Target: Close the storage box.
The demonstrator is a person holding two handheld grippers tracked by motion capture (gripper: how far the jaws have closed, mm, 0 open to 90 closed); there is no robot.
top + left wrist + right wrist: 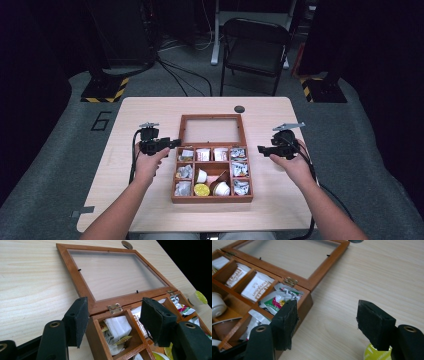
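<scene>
The compartmented brown wooden box [212, 172] sat mid-table, glass lid [212, 129] flat open — rigid, fairly heavy; best gripped by its walls. Left gripper [172, 143] straddled its corner wall untouching; right gripper [262, 149] gaped empty.

Pale wood-grain counter [150, 110] carries a brown wooden compartment box [212, 198], its glazed lid [212, 118] lying open flat. A small dark round disc [239, 108] lies near the far edge.

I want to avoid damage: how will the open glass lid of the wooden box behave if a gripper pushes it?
The lid lies flat open on the table, held by small hinges, so it would probably swing up stiffly. Its clear pane looks fragile; push the wooden frame instead.
</scene>
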